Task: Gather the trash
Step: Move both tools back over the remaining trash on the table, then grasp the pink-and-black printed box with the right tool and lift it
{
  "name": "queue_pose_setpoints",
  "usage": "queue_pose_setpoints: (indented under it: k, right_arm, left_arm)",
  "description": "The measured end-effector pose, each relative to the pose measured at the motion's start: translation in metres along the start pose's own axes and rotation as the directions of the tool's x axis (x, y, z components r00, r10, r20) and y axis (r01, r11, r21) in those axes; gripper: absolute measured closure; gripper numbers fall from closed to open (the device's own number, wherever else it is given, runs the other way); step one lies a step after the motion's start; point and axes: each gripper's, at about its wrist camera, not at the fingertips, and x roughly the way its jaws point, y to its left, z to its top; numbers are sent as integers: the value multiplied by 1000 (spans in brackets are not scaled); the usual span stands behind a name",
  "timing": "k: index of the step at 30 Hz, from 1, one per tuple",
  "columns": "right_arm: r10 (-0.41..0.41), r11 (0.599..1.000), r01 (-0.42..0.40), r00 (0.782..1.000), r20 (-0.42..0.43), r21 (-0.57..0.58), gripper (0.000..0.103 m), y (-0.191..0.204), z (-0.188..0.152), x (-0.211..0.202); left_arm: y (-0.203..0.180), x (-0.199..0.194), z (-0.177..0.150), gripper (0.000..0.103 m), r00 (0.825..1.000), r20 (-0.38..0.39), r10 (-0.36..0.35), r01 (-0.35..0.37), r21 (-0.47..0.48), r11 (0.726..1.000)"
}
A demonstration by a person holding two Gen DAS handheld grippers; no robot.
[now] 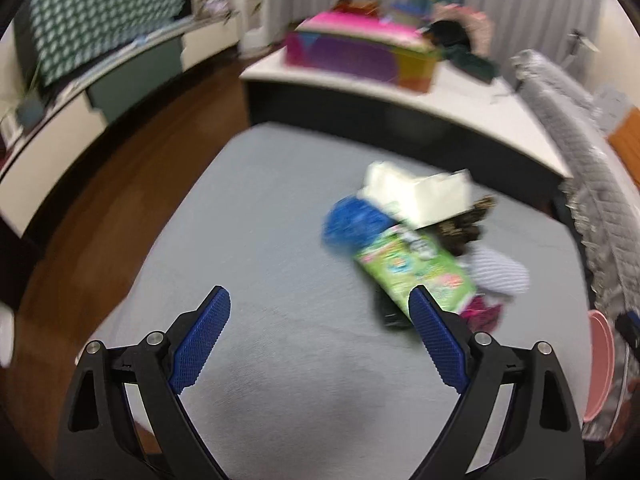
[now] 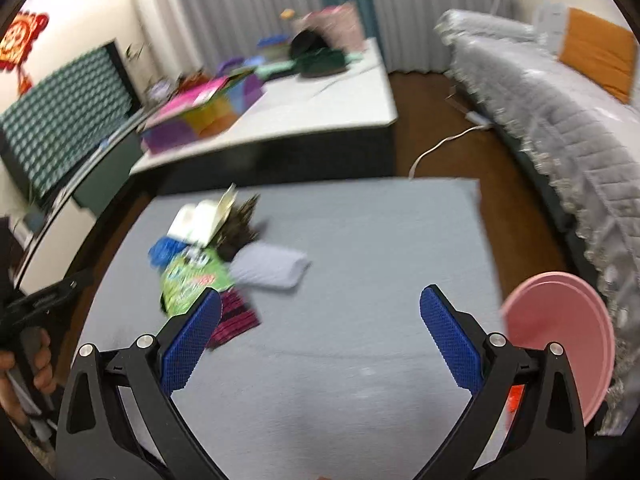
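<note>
Trash lies heaped on the grey table (image 2: 360,220), with a blue crumpled wrapper (image 1: 352,222) leftmost, then a green printed packet (image 1: 416,270) running far-left to near-right, between the wide-spread left gripper (image 1: 320,304) and right gripper (image 2: 320,304).

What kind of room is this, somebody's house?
Most likely a living room in a home. A grey quilted sofa cover runs along one side, long curtains hang at the back, and a low white table holds colourful boxes. The trash pile sits on a grey-topped table.
</note>
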Motion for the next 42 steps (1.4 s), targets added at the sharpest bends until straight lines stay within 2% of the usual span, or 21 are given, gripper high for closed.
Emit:
queue_pose_setpoints:
  k: [2, 6, 10, 15, 18, 19, 21, 26, 33, 36, 37, 42]
  right_arm:
    - [25, 999, -27, 999, -47, -41, 5, 12, -4, 16]
    - [45, 991, -59, 992, -121, -116, 5, 42, -13, 48]
    - [72, 981, -107, 975, -213, -161, 6, 68, -26, 80]
    - [90, 968, -145, 962, -257, -205, 8, 95, -39, 105]
    - [94, 966, -152, 961, -260, -211, 17, 104, -39, 115]
    - [99, 967, -155, 961, -259, -204, 18, 106, -38, 117]
    - [98, 969, -150, 963, -253, -195, 18, 108, -34, 121]
    - [30, 968, -80, 977, -211, -236, 10, 113, -28, 127]
    - [12, 971, -70, 970, -242, -230, 9, 96, -28, 147]
    - [24, 966, -79, 976, -217, -247, 16, 95, -29, 145]
    - [26, 961, -82, 978, -209, -263, 27, 96, -30, 143]
    - [41, 929, -109, 981, -192, -355, 29, 110, -39, 134]
  left_arm:
    - [13, 11, 4, 15, 999, -40, 15, -17, -44, 999]
    - [36, 16, 10, 15, 998, -39, 52, -55, -98, 994]
    - [54, 21, 10, 15, 994, -73, 83, -93, -146, 985]
    - [75, 29, 7, 15, 990, -121, 78, -101, -203, 974]
    - [85, 38, 5, 15, 985, -163, 51, -90, -243, 966]
    - [85, 40, 4, 15, 984, -172, 40, -83, -253, 964]
    - [84, 43, 3, 15, 983, -184, 27, -75, -258, 963]
    - [74, 42, 3, 15, 984, -176, 34, -74, -221, 973]
    - [72, 42, 2, 15, 983, -182, 30, -71, -225, 972]
    - [71, 42, 2, 15, 983, -179, 33, -73, -218, 973]
    - [71, 41, 3, 15, 983, -177, 37, -75, -213, 974]
    - [71, 42, 3, 15, 983, -180, 41, -80, -215, 973]
